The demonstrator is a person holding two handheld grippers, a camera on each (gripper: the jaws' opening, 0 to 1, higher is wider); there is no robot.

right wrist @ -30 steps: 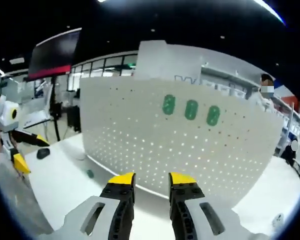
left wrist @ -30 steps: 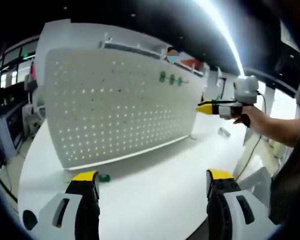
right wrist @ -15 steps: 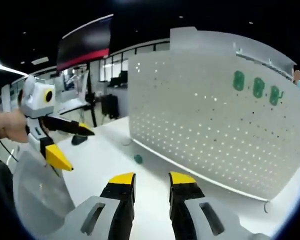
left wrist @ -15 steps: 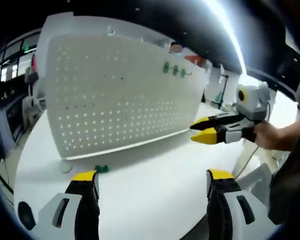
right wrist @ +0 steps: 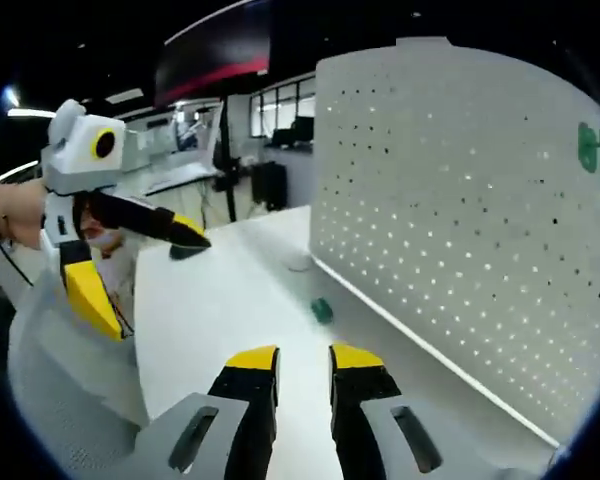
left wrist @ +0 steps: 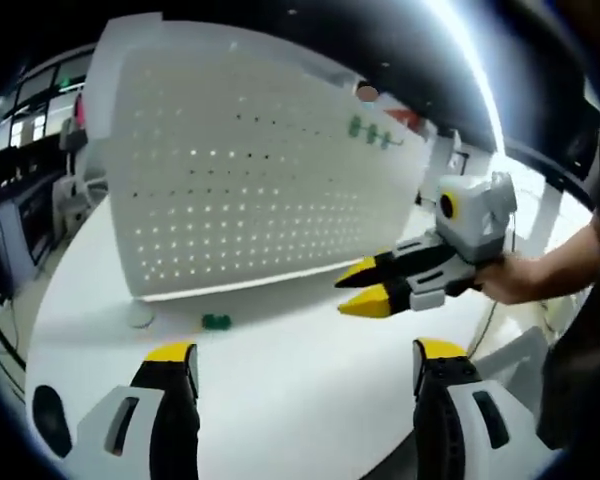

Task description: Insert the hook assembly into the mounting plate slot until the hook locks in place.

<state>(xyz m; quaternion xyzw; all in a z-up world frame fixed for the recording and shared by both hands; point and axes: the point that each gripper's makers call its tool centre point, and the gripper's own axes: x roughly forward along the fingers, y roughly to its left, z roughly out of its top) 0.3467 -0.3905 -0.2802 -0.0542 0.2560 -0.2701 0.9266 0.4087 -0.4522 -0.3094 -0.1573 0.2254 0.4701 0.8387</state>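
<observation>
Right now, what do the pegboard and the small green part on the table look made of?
Pegboard: looks like white plastic or painted sheet, matte; light glows through its holes. Small green part: probably moulded plastic, slightly glossy; too small to be sure.

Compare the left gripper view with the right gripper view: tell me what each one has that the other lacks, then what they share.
Left gripper view alone: the three green hooks in a full row high on the pegboard, and the right gripper reaching in from the right, its jaws a little apart.

Right gripper view alone: the left gripper coming in from the left with jaws spread wide, and a dark wall screen above the windows.

Both: the white pegboard, the white table, and a small green piece lying on the table near the board's foot, apart from both grippers.
</observation>
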